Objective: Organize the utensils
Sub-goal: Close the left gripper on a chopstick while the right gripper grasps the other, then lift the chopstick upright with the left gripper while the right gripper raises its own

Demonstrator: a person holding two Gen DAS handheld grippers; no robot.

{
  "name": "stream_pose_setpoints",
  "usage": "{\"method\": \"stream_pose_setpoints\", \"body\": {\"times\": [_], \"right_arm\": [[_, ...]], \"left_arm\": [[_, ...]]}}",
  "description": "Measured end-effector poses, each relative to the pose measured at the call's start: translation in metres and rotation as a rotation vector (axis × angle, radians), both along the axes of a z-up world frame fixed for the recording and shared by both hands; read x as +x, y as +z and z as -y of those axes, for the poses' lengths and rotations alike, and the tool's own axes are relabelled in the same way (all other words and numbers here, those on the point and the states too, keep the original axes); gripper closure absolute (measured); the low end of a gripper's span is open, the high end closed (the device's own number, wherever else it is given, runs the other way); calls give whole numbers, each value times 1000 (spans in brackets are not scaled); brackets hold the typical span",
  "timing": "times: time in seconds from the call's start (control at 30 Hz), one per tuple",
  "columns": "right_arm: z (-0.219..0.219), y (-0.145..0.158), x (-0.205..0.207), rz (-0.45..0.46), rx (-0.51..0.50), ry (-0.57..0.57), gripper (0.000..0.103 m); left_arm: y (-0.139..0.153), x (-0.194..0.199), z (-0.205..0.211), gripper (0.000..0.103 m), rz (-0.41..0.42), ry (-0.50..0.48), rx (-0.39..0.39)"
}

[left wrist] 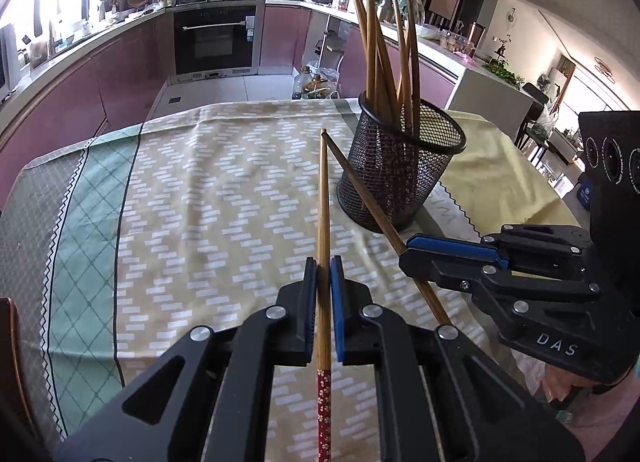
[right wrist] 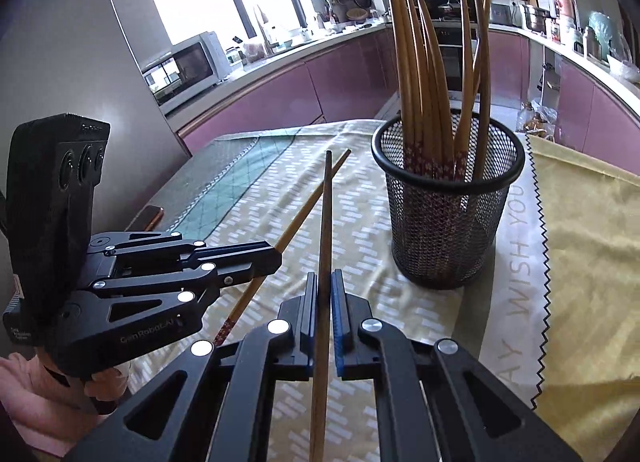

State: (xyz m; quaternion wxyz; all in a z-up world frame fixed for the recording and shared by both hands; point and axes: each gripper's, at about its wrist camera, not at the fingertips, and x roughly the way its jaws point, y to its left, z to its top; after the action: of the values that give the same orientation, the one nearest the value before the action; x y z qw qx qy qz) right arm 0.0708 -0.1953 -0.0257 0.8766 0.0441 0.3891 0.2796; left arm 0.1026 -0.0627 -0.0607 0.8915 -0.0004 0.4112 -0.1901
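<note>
My left gripper point(left wrist: 323, 262) is shut on a wooden chopstick point(left wrist: 323, 198) with a red flowered end; it points forward over the table. The left gripper point(right wrist: 276, 258) also shows at the left of the right wrist view, holding that chopstick point(right wrist: 304, 218). My right gripper point(right wrist: 325, 278) is shut on a darker chopstick point(right wrist: 326, 214). In the left wrist view the right gripper point(left wrist: 408, 252) comes in from the right, its chopstick point(left wrist: 360, 190) slanting up-left. The two chopstick tips cross above the cloth. A black mesh holder point(left wrist: 400, 170) point(right wrist: 448, 214) stands just beyond, holding several upright chopsticks point(right wrist: 424, 74).
The table wears a patterned yellow, white and green cloth point(left wrist: 200, 190); a plain yellow cloth point(right wrist: 588, 242) with a zigzag edge lies at the right. A person's hand point(right wrist: 24, 390) holds the left gripper's handle. Purple kitchen cabinets point(left wrist: 120, 62) and an oven point(left wrist: 218, 38) lie beyond the table's far edge.
</note>
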Motion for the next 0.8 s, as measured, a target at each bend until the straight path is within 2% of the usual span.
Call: {"method": "stream_pose_setpoints", "body": {"times": [0.4,0.53,0.6,0.63,0.7,0.8], "right_arm": [[14,22,-12,69,43,-6,100],[17,21,-11,70,40,-6,100],[9,15,-6,40,6,9,96],[5,9,-2,32,-22,6,86],[-3,-4,5,-4,-57,8,76],[-15,-24,16,-51,-119,9,76]], "left_arm": [[30,-16,-12,96,54,-16,-83],[35,-19,-13,96,67,-15,-84],[34,-19,-14,96,61,-12,-85],[32,-18,-14,96,56,-7,-83],[29,-16,-16,96,45,-1,-87],[28,-16,-18,96,38,6,-86]]}}
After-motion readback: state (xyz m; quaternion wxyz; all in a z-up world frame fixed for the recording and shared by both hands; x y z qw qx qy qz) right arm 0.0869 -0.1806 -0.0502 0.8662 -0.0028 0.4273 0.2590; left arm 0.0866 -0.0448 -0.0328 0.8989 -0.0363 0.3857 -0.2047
